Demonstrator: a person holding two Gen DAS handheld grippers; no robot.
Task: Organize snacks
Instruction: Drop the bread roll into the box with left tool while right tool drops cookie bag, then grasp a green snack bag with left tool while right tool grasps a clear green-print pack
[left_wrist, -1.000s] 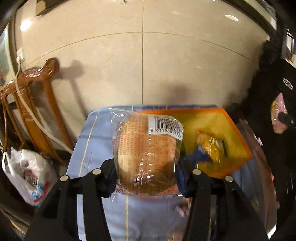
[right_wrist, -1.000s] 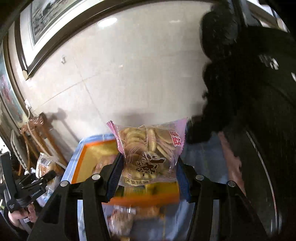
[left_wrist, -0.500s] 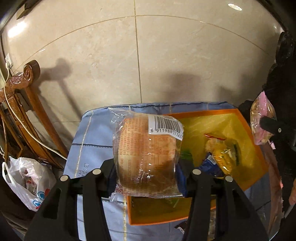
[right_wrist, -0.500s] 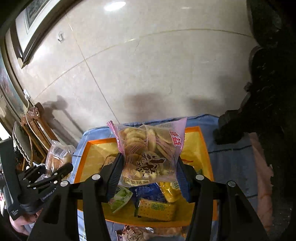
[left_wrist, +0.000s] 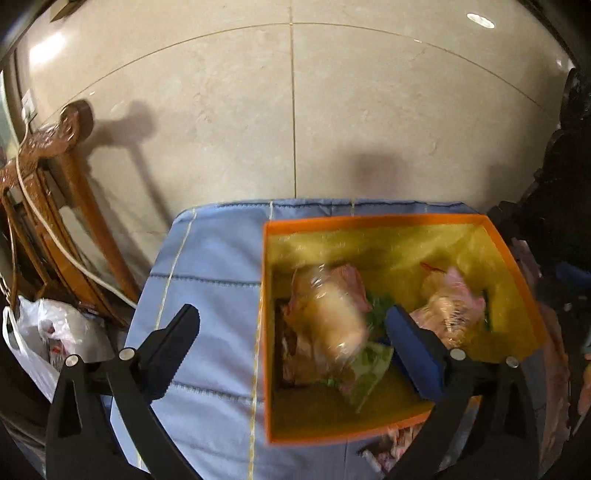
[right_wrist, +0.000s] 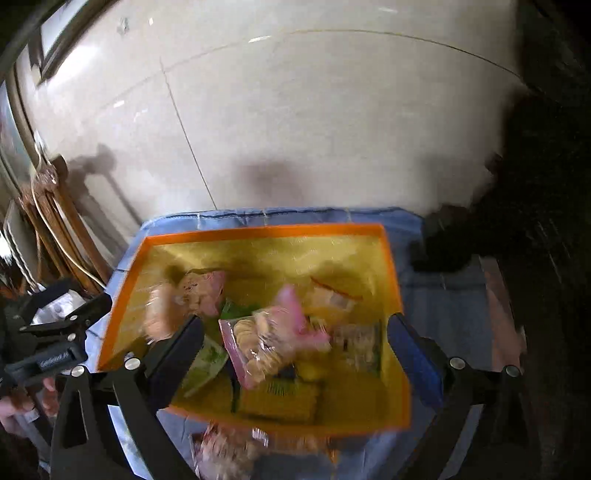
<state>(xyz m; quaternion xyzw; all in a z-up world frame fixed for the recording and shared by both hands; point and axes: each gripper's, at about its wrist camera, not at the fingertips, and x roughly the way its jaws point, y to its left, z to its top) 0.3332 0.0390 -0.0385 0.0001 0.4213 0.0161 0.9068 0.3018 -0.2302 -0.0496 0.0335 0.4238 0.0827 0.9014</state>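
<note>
Snacks heaped in one orange tray (left_wrist: 373, 220) on a blue cloth (left_wrist: 207, 273), two tongs above it, left gripper (left_wrist: 291, 332) just sprung wide, bread packet (left_wrist: 332, 317) blurred between its jaws, untouched, right gripper (right_wrist: 295, 338) likewise spread, pink cookie bag (right_wrist: 269, 339) loose over the tray.

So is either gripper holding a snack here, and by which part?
Nothing is held. The left gripper and right gripper have just been opening; the bread packet and biscuit packet are blurred over the orange box.
</note>
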